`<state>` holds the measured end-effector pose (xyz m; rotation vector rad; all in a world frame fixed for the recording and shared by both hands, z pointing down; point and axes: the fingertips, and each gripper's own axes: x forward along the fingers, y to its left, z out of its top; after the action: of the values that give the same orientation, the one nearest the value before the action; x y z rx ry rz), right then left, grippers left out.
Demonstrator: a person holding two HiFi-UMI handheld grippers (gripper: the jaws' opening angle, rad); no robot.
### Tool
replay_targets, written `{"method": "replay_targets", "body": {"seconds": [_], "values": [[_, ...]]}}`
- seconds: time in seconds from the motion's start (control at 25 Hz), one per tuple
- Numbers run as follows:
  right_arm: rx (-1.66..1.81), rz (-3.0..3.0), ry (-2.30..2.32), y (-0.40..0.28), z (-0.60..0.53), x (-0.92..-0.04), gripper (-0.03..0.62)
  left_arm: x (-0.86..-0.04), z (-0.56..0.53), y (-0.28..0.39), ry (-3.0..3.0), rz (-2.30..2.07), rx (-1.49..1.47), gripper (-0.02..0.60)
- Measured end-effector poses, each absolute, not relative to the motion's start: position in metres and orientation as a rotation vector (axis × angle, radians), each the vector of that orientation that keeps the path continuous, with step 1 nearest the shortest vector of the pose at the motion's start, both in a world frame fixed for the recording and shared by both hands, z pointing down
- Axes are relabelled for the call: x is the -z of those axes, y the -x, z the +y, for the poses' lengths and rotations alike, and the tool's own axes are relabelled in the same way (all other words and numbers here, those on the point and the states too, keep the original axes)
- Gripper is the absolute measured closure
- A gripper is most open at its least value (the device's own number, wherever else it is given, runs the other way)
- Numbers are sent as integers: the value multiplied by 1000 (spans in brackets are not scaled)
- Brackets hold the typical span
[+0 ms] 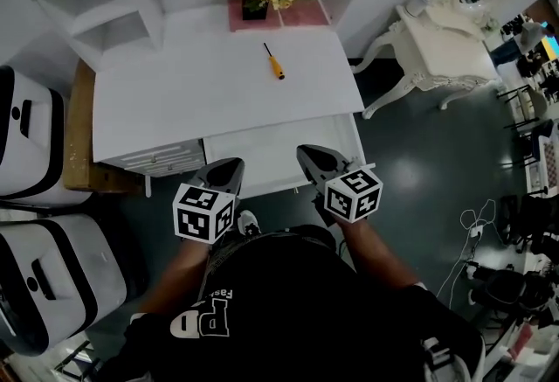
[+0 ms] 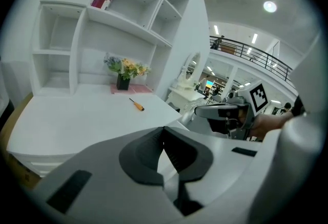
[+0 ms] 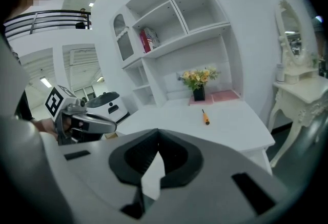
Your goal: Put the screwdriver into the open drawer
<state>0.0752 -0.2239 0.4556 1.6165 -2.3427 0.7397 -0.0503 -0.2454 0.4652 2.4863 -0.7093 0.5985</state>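
Left gripper (image 1: 229,164) and right gripper (image 1: 307,151) are closed, empty — reaching the screwdriver (image 1: 275,62) without opening could nudge it rolling off the table (image 1: 175,100), missing the drawer (image 1: 279,157).

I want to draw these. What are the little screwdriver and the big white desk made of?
The screwdriver has an orange handle that looks like smooth plastic, and a thin dark shaft, probably metal. The desk looks like white-painted wood or board: smooth, matte, no grain showing.
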Motion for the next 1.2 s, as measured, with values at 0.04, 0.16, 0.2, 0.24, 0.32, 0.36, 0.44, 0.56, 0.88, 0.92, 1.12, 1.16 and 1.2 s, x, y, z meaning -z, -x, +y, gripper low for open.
{"method": "replay_targets", "body": {"seconds": [0.04,0.16,0.2,0.24,0.32,0.36,0.44,0.56,0.88,0.92,1.12,1.16,1.2], "values": [[-736,-2338,-1625,-75,-226,-455,585,-465,-248,51,-2491,-703,-597,571],[-731,-2317,-1652,-76,-230,-455,585,-467,-253,55,-2498,-686,-598,570],[-731,-2309,-1659,-76,-230,-454,585,-468,-253,56,-2499,-683,-596,570],[-729,-2303,-1665,-77,-230,-454,585,-468,-254,57,-2498,-681,-595,570],[-720,-2291,-1672,-80,-231,-451,585,-468,-253,59,-2497,-678,-592,571],[-714,-2287,-1674,-81,-232,-450,585,-469,-253,59,-2495,-678,-591,571],[-703,-2281,-1675,-84,-236,-448,585,-471,-253,60,-2489,-680,-590,570],[-689,-2275,-1676,-91,-243,-447,585,-474,-251,60,-2479,-687,-587,571],[-687,-2260,-1632,-114,-274,-458,585,-478,-259,66,-2428,-786,-568,570],[-685,-2259,-1618,-115,-279,-461,585,-479,-261,68,-2422,-800,-565,571],[-696,-2261,-1535,-119,-303,-477,585,-492,-272,72,-2365,-876,-577,571],[-700,-2262,-1519,-120,-308,-480,585,-494,-275,71,-2355,-886,-577,570],[-703,-2263,-1503,-121,-313,-484,585,-496,-277,69,-2346,-895,-578,571]]}}
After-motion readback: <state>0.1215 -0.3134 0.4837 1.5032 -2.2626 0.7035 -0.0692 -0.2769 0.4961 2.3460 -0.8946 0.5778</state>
